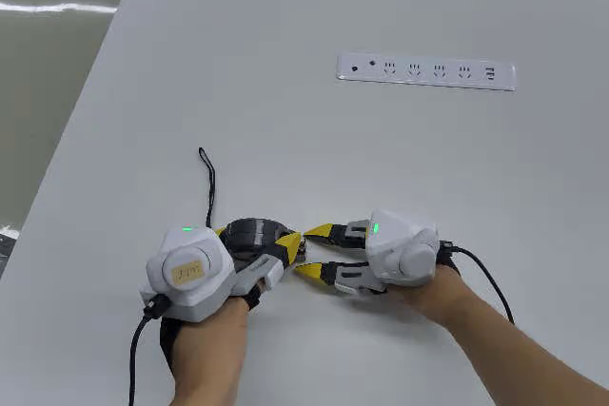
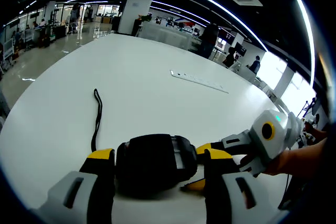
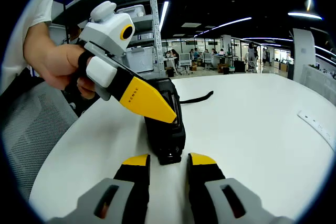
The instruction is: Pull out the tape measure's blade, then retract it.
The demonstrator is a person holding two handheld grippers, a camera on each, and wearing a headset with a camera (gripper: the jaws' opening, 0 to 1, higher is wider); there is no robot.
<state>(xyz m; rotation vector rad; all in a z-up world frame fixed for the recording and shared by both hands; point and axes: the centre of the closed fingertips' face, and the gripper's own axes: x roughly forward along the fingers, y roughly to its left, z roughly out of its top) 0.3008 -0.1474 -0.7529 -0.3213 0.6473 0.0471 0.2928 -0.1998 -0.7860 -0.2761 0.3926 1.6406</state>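
Head view. The left hand-held gripper (image 1: 257,242) is clamped on the tape measure (image 1: 249,233), a dark case lying on the white worktop (image 1: 285,92) toward its left edge. The yellow-tipped jaws press the case from two opposite sides. The gripper's own body and the hand behind it cover the near part of the case. The right hand-held gripper (image 1: 312,251) faces the case from the other side, its jaws parted by a moderate gap and holding nothing. Its tips lie just beside the case's end, and whether they touch it cannot be told here.

Right gripper view. The end of the case sits just ahead of the gap between the two jaws. A small dark fitting shows there, too small to identify as the blade's hook, and whether any blade is drawn cannot be made out. One yellow jaw of the left hand-held gripper crosses the top of the case and hides its upper face.

Left gripper view. The case spans the space between the jaws, and its underside is hidden.

Surroundings. A black strap (image 1: 207,183) runs from behind the case toward the far edge, its join with the case concealed. A white power strip (image 1: 425,71) lies well apart, farther in. A black cable (image 1: 481,278) trails from the right hand-held gripper and is cut off by the forearm.
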